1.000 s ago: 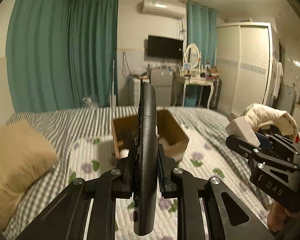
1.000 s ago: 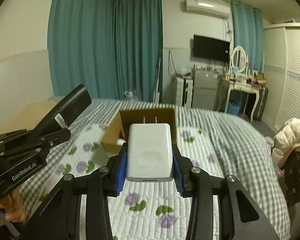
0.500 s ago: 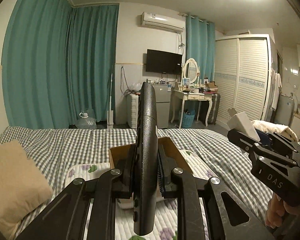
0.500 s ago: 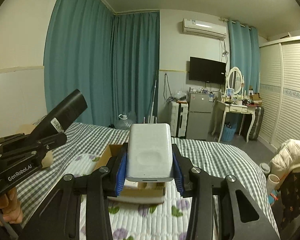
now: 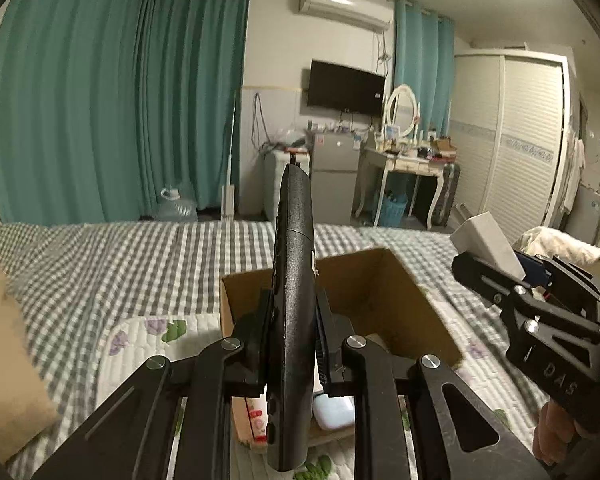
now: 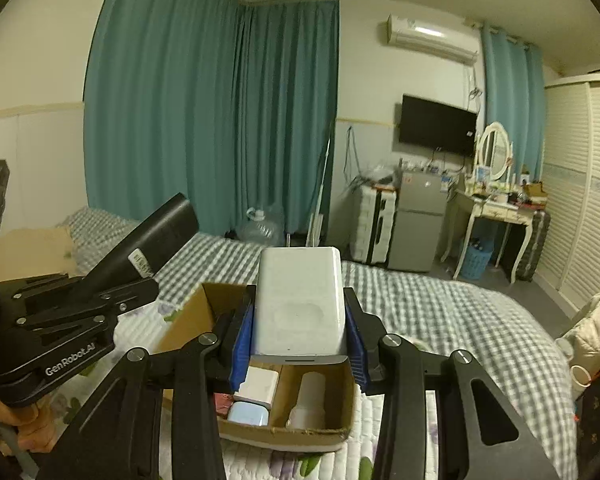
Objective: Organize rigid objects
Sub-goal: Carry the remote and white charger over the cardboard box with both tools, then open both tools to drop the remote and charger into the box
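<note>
Black remote [image 5: 294,320] upright, edge-on, clamped above open cardboard box [image 6: 188,316] on bed. White charger [image 6: 300,304] clamped, prongs forward, over same box.

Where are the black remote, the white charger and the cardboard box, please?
black remote [image 5: 294,320], left wrist view, middle of its narrow edge.
white charger [image 6: 300,300], right wrist view, centre of its top face.
cardboard box [image 6: 188,316], right wrist view, left inner wall.
</note>
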A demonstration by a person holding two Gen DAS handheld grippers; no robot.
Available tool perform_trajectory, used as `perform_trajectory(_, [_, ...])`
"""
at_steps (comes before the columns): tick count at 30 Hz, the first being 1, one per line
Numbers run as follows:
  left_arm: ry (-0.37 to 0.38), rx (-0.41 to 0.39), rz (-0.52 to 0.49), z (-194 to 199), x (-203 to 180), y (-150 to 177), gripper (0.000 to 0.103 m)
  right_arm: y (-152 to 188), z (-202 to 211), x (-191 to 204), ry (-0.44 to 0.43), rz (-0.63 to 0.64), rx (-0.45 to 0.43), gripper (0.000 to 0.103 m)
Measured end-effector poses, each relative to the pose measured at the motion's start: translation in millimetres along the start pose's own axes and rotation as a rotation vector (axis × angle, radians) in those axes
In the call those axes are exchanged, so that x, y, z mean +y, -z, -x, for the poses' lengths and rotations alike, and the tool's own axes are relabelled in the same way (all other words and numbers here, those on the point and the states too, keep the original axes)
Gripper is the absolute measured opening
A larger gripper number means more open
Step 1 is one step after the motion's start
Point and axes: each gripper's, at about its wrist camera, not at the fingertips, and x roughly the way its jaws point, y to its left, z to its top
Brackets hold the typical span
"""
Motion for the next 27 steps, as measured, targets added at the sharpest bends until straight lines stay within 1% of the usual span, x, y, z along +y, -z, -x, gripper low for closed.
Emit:
perform_trajectory(3, [0.002,0.057,0.008,-31,3,10,0.018,11,-35,1,-0.017,0.014,0.065,0.039])
perform_trajectory(7, [0.01,0.124,0.019,-61,5,22,0.018,27,-71,-6,-0.025,0.038,0.137,0.039])
perform_trajectory(12, [0.018,0.202,0.027,-88,1,34,0.018,43,-110,-12,-0.03,0.056,0.221,0.039])
perform_trajectory(14, [0.023,0.23,0.029,-95,1,37,0.019,49,-117,-14,-0.03,0.063,0.244,0.039])
perform_trajectory(15, [0.006,0.226,0.011,-96,-1,39,0.019,52,-122,-14,-0.028,0.066,0.259,0.039])
perform_trajectory(19, [0.017,0.226,0.004,-96,-4,38,0.019,62,-136,-17,-0.03,0.065,0.317,0.039])
perform_trajectory(24, [0.019,0.226,-0.016,-97,-7,40,0.019,65,-137,-13,-0.01,0.099,0.316,0.039])
perform_trajectory(26, [0.027,0.223,-0.009,-97,-5,38,0.022,66,-135,-12,-0.005,0.102,0.319,0.04])
perform_trajectory(27, [0.031,0.222,-0.008,-97,-4,38,0.026,66,-135,-12,-0.004,0.099,0.321,0.04])
